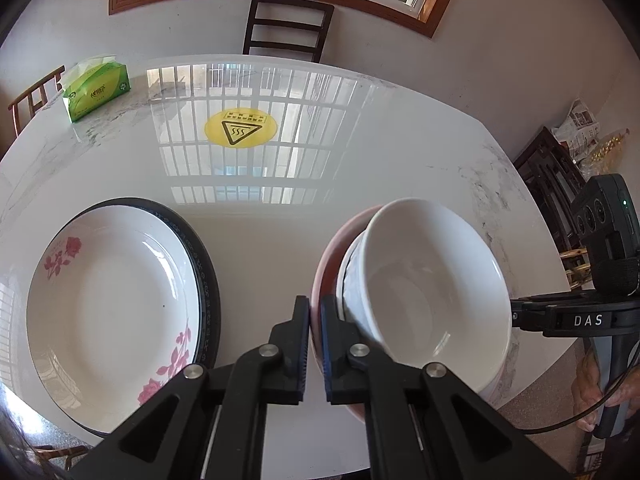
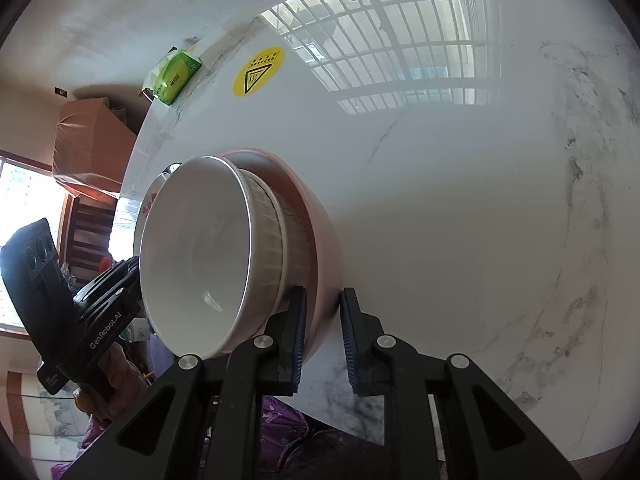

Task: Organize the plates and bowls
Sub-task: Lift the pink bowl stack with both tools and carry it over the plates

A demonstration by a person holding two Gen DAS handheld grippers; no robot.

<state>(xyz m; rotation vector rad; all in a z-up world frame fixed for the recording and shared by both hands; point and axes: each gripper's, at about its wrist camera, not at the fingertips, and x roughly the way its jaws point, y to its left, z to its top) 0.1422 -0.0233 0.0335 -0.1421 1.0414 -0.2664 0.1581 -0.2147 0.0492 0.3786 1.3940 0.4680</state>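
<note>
The left gripper (image 1: 315, 344) has its jaws clamped on the near rim of the pink bowl (image 1: 326, 264), one pad outside the wall and one inside. The right gripper (image 2: 323, 336) grips the same bowl's rim from the other side, its pads pressing the pink wall between them. Nested in the pink bowl sits a ribbed white bowl (image 2: 268, 236), and inside that a plain white bowl (image 1: 424, 276), which is empty. The stack looks tilted, though the fisheye view may exaggerate it, and whether its base touches the table (image 1: 280, 208) is hard to tell. Beside it on the left a flowered plate (image 1: 116, 300) rests on a dark-rimmed plate (image 1: 206, 276). Farther back lie a yellow sticker (image 1: 240, 129) and a green tissue pack (image 1: 98, 90).
</note>
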